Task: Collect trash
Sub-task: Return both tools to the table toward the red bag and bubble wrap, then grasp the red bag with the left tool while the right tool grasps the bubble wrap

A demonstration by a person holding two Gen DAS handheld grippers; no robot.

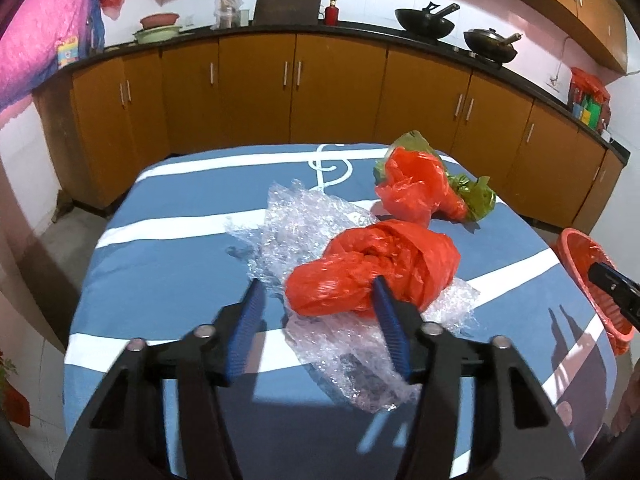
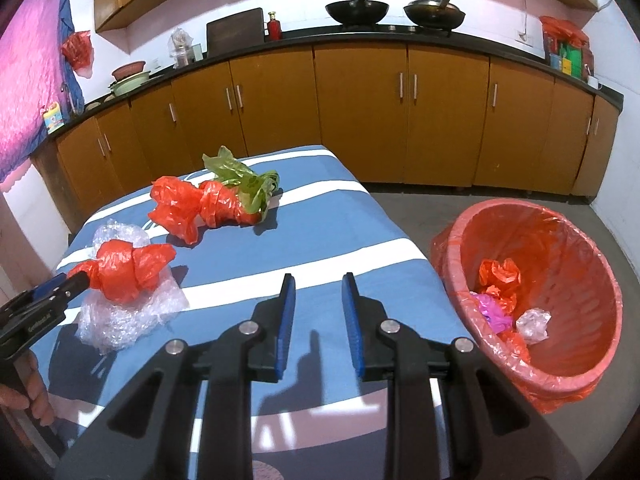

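your left gripper (image 1: 320, 300) stands spread around the red bag (image 1: 372, 268) lying on bubble wrap (image 1: 304, 220), table (image 1: 160, 240) centre; light, soft, slippery; pinch its knotted middle; right gripper (image 2: 318, 292) narrowly parted, empty.

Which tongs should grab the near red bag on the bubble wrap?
Left. The left tongs already straddle the near red bag; the right tongs are empty, off to its side by the bin.
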